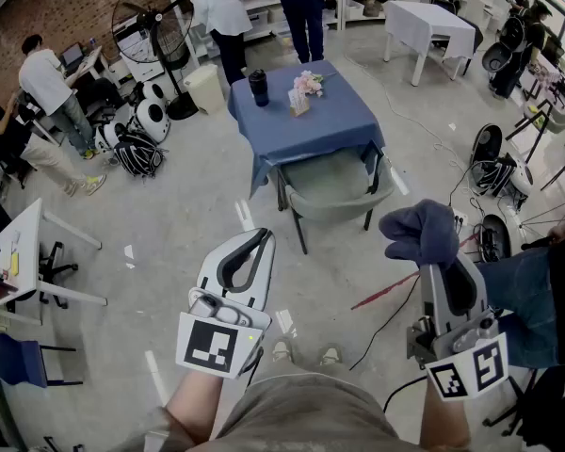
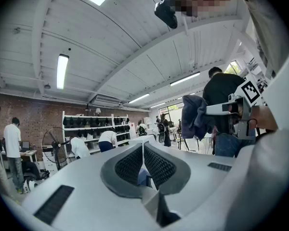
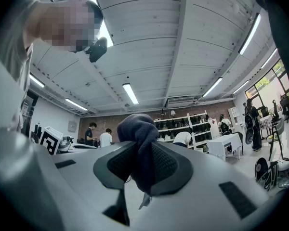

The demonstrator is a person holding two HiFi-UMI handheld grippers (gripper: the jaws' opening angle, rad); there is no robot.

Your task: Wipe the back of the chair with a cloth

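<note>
A grey chair (image 1: 334,188) stands tucked under the blue-clothed table (image 1: 306,121), its curved back facing me. My right gripper (image 1: 431,264) is shut on a dark blue cloth (image 1: 420,233), which bunches above its jaws well short of the chair; the same cloth (image 3: 140,143) hangs between the pads in the right gripper view. My left gripper (image 1: 254,243) is held level in front of me, shut with nothing between its pads (image 2: 130,163). In the left gripper view the cloth (image 2: 195,117) and right gripper show off to the right.
On the table stand a black mug (image 1: 258,87) and a small bunch of flowers (image 1: 306,85). Several people work at the shelves and desks at the back and left. A red cable (image 1: 386,290) and black cords lie on the floor to the right, near round devices (image 1: 494,163).
</note>
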